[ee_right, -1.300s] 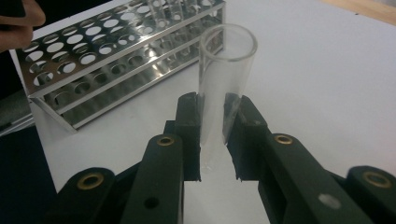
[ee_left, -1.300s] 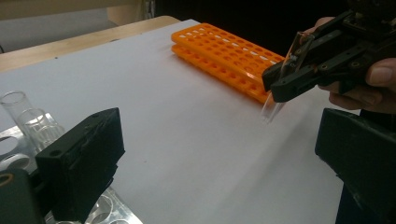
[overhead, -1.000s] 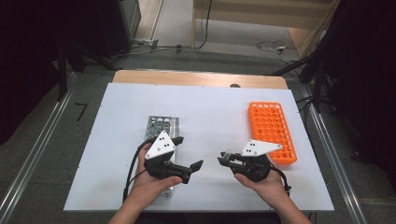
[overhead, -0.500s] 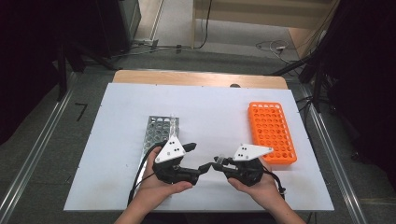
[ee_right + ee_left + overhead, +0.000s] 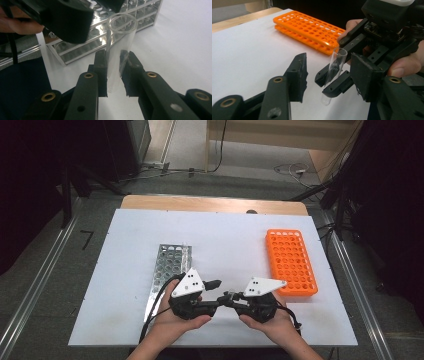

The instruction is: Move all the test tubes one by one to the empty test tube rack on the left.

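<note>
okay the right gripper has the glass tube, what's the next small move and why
Probably carry the tube toward the orange rack: the right gripper clamps it, and the left gripper stands open around it, so the handover looks done.

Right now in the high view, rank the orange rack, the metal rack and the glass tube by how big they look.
1. Orange rack and metal rack: look much alike, and hands cover the metal one's near end, so unranked.
2. Glass tube: far smaller, between the gripper tips.

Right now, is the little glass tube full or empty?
Empty. The glass tube is clear all the way down, with nothing in it. The right gripper pinches it between its fingers, open end up.
</note>
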Action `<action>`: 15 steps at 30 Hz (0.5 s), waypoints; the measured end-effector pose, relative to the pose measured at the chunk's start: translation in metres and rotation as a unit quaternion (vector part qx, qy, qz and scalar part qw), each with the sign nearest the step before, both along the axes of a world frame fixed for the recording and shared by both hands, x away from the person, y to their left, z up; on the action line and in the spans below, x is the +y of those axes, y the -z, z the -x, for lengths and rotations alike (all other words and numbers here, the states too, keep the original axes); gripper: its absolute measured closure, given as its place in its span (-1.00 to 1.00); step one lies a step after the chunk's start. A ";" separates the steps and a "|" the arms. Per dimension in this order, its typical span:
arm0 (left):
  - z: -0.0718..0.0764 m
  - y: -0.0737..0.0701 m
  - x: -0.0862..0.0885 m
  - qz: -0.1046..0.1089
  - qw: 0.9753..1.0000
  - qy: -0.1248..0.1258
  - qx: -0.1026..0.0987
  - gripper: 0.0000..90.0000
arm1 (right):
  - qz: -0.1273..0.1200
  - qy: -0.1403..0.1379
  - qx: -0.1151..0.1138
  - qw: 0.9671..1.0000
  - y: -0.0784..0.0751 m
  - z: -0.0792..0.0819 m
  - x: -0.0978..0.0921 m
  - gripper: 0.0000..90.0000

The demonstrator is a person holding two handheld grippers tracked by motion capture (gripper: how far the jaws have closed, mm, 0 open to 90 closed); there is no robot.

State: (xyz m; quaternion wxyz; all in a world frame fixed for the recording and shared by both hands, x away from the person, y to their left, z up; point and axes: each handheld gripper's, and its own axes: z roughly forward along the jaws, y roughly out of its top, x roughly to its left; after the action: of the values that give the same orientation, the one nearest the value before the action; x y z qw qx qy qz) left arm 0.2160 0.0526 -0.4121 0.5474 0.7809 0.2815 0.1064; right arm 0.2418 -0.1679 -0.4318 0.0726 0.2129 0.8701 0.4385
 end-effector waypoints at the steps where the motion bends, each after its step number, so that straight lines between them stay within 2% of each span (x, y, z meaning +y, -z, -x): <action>1: 0.000 0.000 -0.001 -0.001 1.000 0.001 -0.001 0.14 | -0.001 -0.003 -0.001 1.000 0.000 0.000 0.001 0.64; 15: 0.003 0.002 -0.010 -0.007 1.000 0.015 -0.006 0.51 | -0.003 -0.019 -0.002 1.000 -0.004 0.008 0.009 0.64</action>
State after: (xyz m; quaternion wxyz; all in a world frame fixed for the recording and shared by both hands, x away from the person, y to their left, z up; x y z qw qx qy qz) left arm 0.2129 0.0430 -0.4138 0.5455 0.7881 0.2657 0.1042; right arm 0.2336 -0.1590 -0.4279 0.0654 0.1959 0.8727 0.4424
